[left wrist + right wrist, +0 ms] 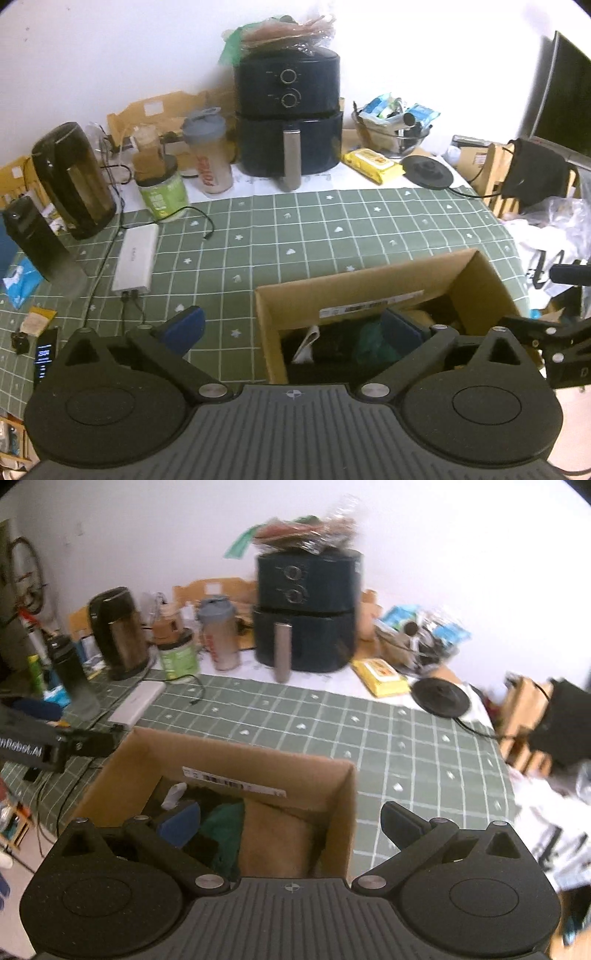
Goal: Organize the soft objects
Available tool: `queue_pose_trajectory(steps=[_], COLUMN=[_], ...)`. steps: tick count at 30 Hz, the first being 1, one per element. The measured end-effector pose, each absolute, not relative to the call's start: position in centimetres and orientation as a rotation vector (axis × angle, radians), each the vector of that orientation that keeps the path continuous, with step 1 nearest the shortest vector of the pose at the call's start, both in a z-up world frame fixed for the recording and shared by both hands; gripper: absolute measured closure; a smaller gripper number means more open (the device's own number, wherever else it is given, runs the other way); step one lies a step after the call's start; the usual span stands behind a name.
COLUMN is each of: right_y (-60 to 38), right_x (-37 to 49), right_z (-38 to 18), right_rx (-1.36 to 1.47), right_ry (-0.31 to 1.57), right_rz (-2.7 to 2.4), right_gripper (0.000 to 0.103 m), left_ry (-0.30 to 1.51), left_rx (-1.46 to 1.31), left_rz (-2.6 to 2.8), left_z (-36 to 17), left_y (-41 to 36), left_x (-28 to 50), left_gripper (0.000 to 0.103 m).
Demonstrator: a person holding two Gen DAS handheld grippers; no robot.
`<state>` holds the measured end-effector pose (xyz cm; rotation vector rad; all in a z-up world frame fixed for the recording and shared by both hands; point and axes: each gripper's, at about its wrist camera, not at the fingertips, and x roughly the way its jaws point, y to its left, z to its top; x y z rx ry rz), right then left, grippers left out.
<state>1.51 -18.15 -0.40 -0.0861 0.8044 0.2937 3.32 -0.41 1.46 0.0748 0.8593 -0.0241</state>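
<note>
Your left tongs [295,325] and right tongs [291,823] both stand released and empty, straddling the near walls of the cardboard box [354,284]. Inside lie dark and green soft items [369,343]. Beyond, the air fryer [290,118] stands on the bench [314,229].

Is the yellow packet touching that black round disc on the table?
Apart. In the left wrist view, a strip of white table shows between the yellow packet and the black round disc; the right wrist view shows the same gap.

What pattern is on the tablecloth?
Green tablecloth with a white grid and small white shapes; clearest in the left wrist view.
</note>
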Motion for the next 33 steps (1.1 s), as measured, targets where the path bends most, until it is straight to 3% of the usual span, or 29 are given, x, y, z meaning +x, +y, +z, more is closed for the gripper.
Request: queue_pose_trajectory(steps=[9, 33], right_y=[-16.8, -14.1], right_x=[0.3, -1.2], right_z=[0.0, 0.0], right_rx=[-0.039, -0.146], right_ry=[0.915, 1.132], right_rz=[0.130, 0.007], right_gripper=[0.000, 0.000], left_ry=[0.866, 1.119], left_rx=[0.228, 0.015], left_rz=[0.039, -0.024], left_z=[2.0, 0.7], left_y=[-1.1, 0.9], left_x=[1.6, 1.0], left_gripper=[0.000, 0.000])
